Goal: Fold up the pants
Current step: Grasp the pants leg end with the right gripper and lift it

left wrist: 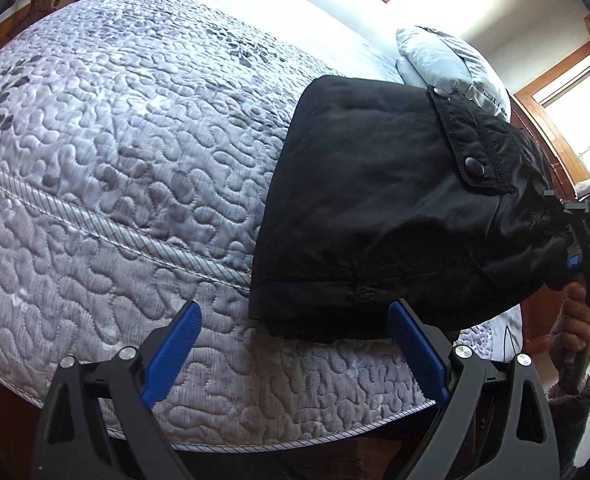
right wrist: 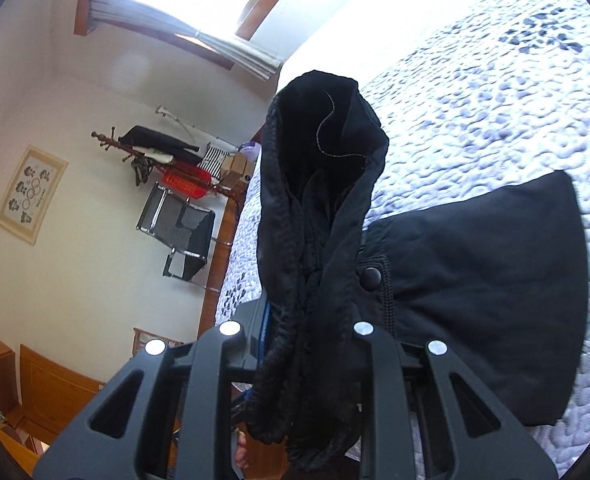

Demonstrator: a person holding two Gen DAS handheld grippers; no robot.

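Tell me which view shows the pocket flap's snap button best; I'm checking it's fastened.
The left wrist view: the snap button sits unobstructed on the flap of the black pants. The right wrist view shows it too, partly crowded by bunched fabric.

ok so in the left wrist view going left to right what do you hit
quilted bedspread → black pants → snap button on the pocket flap → right tongs clamping the bunched end of the pants → hand holding them

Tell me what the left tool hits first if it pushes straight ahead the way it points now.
Probably the quilted bedspread: the open left tool frames bare quilt straight ahead. The folded black pants sit just right of that line, by the right finger; depth is unclear.
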